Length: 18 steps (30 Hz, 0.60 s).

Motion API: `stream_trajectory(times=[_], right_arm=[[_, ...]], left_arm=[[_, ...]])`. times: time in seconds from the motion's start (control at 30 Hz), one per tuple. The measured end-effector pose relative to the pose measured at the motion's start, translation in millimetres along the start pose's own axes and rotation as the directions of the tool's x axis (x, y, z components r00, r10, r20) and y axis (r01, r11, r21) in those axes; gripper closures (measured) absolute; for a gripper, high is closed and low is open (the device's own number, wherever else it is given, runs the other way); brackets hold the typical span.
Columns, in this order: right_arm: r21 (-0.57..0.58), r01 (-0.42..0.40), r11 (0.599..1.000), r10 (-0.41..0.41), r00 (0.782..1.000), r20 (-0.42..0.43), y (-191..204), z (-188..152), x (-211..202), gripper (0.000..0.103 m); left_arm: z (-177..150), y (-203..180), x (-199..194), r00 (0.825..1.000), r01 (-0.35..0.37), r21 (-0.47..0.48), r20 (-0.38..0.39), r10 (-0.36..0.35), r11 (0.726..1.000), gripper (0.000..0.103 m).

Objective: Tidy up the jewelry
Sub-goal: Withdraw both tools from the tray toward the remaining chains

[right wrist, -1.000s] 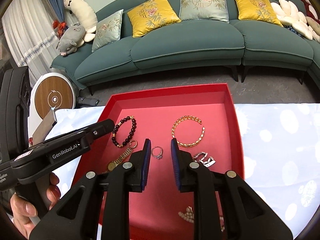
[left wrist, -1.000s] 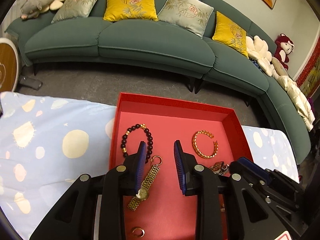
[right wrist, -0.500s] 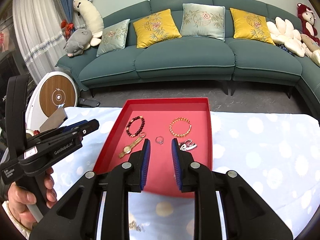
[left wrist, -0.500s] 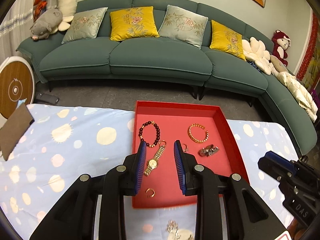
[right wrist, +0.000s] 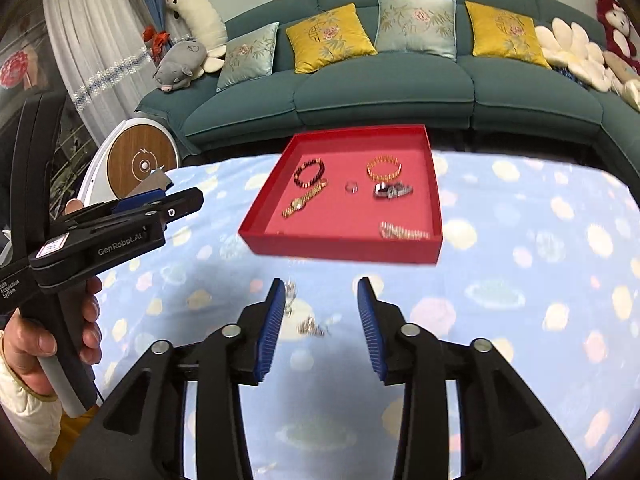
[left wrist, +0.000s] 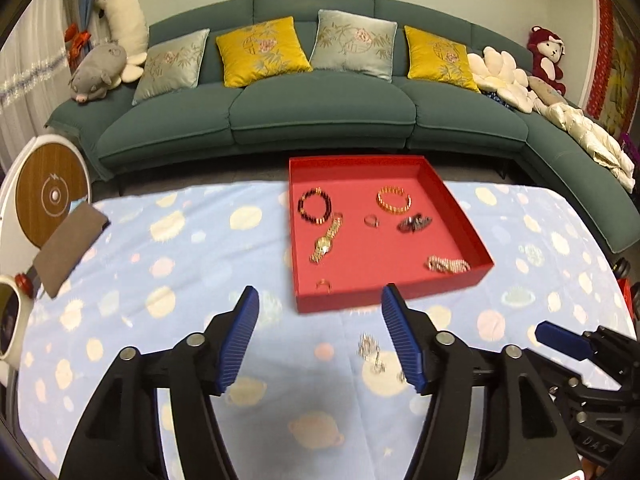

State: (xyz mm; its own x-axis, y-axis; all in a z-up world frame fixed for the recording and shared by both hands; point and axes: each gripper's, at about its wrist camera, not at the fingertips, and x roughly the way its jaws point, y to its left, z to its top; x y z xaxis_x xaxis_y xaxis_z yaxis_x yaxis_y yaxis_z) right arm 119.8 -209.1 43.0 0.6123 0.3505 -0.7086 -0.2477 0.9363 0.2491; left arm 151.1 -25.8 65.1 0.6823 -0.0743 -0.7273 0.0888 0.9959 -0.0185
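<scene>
Red tray [left wrist: 460, 216] on a tabletop [left wrist: 168, 248] draped in a pale blue spotted cloth, seen from both wrist cameras. In the left wrist view the tray lies at 12 o'clock from the left tongs [left wrist: 320, 340], well apart from them. Inside it: a dark bead bracelet [left wrist: 315, 205] at 10 o'clock, a gold chain bangle [left wrist: 394, 199] at 1 o'clock, a gold watch [left wrist: 326, 242] at 8 o'clock, a small ring [left wrist: 371, 221] near the centre, a silver piece [left wrist: 414, 223] at 3 o'clock, a pale link bracelet [left wrist: 447, 265] at 5 o'clock, and a gold ring [left wrist: 323, 285] against the near wall. A few small silver pieces [left wrist: 372, 354] lie loose on the cloth, blurred, before the tray. The left tongs stand released, their jaws just having spread, with only cloth between them. The right tongs [right wrist: 322, 316] are likewise released, jaws just having parted and gripping nothing; loose silver pieces [right wrist: 310, 326] lie on the cloth between and beyond their tips. A hand [right wrist: 44, 340] holds the left tool at 9 o'clock in the right wrist view. A green sofa [left wrist: 320, 112] stands behind.
</scene>
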Motion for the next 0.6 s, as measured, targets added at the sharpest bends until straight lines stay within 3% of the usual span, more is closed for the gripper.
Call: stream_trajectory(times=[0.23, 0.6], right_arm=[[-0.022, 0.023, 1.000, -0.025, 0.996, -0.091, 4, -38, 49, 0.059], [-0.099, 0.025, 0.995, -0.037, 0.992, -0.121, 18, -47, 102, 0.059]], left_arm=[[-26, -3, 14, 0.998, -0.003, 0.020, -0.067, 0.004, 1.000, 0.038], [-35, 25, 30, 0.993, -0.028, 0.000, -0.113, 0.028, 1.000, 0.038]])
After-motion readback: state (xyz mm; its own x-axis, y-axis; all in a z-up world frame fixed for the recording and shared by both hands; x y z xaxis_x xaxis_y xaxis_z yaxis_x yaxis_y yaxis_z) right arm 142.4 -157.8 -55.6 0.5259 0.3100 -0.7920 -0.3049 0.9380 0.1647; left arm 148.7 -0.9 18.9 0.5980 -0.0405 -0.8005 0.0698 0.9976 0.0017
